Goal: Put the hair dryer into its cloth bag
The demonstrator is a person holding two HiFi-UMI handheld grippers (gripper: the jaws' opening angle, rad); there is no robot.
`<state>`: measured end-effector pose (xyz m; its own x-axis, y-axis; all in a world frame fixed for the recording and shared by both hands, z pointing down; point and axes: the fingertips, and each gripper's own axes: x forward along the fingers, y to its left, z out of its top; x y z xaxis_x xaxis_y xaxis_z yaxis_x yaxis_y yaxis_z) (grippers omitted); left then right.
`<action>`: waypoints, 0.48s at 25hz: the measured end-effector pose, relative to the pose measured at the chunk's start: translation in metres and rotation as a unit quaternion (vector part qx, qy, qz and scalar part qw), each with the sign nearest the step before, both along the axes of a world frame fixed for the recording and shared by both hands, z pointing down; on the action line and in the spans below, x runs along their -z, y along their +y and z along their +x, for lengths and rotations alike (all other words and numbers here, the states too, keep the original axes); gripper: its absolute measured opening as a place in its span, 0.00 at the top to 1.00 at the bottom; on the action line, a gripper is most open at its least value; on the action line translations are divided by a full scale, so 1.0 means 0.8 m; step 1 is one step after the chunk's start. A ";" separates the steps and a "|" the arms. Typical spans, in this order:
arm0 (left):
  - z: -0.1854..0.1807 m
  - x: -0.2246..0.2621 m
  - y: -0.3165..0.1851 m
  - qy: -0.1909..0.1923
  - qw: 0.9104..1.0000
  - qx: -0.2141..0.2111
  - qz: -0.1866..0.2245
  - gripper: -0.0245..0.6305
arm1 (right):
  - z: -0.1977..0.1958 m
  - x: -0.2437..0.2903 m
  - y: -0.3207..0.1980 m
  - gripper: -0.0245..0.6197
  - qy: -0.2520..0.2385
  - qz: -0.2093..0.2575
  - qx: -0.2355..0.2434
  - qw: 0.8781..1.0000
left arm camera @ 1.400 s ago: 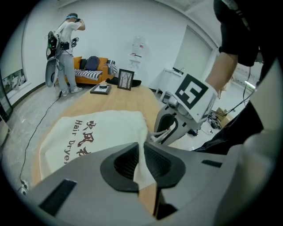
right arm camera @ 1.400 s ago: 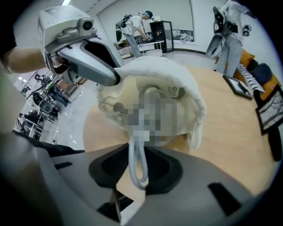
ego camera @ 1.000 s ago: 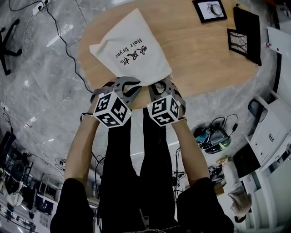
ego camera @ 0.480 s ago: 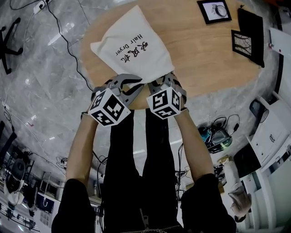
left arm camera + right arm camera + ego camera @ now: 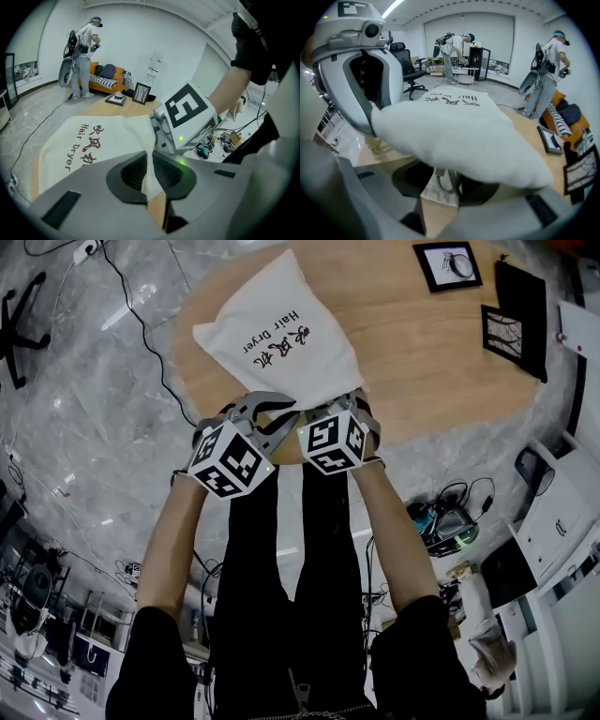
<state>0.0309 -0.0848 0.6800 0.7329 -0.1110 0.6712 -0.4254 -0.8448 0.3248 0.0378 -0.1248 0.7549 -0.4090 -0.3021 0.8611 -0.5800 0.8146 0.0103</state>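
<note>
A white cloth bag [image 5: 281,343] printed "Hair Dryer" lies bulging on the round wooden table [image 5: 431,362], its mouth toward me. The hair dryer itself is not in sight. My left gripper [image 5: 281,418] is at the mouth's near edge, and in the left gripper view it [image 5: 151,176] is shut on a fold of the bag [image 5: 93,140]. My right gripper [image 5: 339,407] sits right beside it. Its jaws have just been opening. In the right gripper view it [image 5: 445,185] stands open under the bulging bag [image 5: 459,126], with a flap of cloth and a grey cord loop [image 5: 451,180] loosely between the pads.
A framed picture [image 5: 448,263] and black flat items [image 5: 511,324] lie at the table's far right. A cable [image 5: 141,343] runs over the marble floor on the left. People stand across the room [image 5: 84,51] [image 5: 454,51] [image 5: 548,70], near an office chair [image 5: 405,65].
The right gripper has slid forward toward the bag's mouth and closer to the left gripper. The left gripper has stayed nearly where it was, with the cloth in it.
</note>
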 end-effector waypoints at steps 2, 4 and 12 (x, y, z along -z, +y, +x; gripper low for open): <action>-0.001 0.001 -0.001 -0.001 1.000 0.009 0.003 0.90 | 0.002 0.001 0.001 0.71 0.006 0.001 -0.010 1.000; -0.002 0.002 -0.002 -0.006 1.000 0.018 0.008 0.90 | 0.008 0.004 0.005 0.71 0.009 -0.006 -0.023 1.000; -0.013 0.008 -0.002 -0.021 0.999 0.044 0.010 0.82 | 0.053 0.034 0.024 0.68 -0.007 -0.030 -0.104 0.994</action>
